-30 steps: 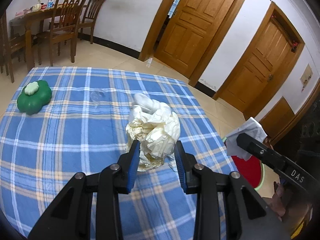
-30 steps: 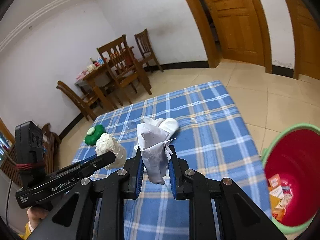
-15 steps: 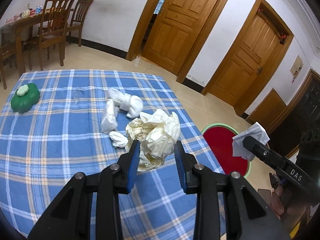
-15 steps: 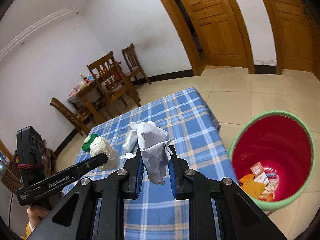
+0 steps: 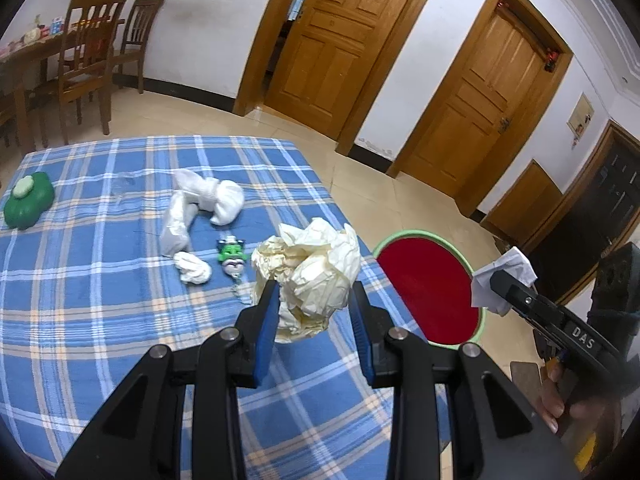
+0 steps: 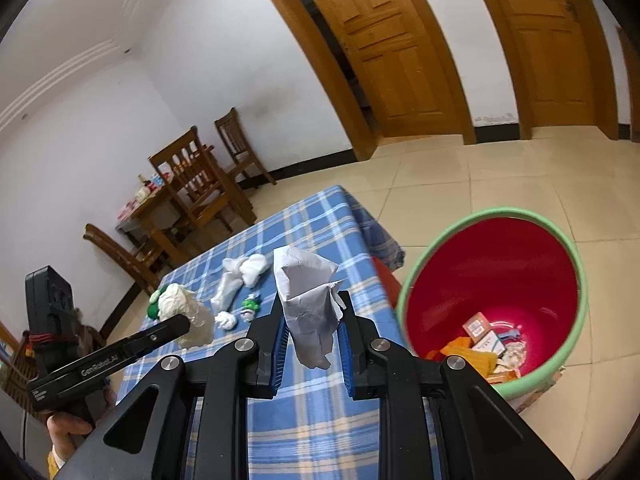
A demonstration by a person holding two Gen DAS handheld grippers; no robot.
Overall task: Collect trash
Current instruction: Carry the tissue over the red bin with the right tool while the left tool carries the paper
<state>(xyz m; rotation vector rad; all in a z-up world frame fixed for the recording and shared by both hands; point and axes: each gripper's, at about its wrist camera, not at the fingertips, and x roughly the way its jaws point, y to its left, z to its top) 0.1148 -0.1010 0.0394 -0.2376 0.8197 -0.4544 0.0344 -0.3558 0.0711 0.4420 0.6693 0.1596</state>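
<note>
Your left claw (image 5: 314,312) is squeezed around a big ball of cream paper (image 5: 310,270). Your right claw (image 6: 312,334) is squeezed around a crumpled white paper (image 6: 308,298) that stands up tall between its jaws. Both papers hang in the air, above the near corner of the desk (image 5: 100,312) with the blue checked cloth.

The thing to look at is the bin (image 6: 496,292). It is red inside with a green rim, and it sits on the floor just beside the desk corner. It already has some trash at the bottom. From your right claw, the bin lies to the right and a bit ahead, and lower down. Your right claw is the nearer one, so I think it can drop its paper first. Your left claw has farther to go across the desk corner.

More white wads (image 5: 194,272) and a small green toy (image 5: 231,256) lie on the desk, away from the bin.
</note>
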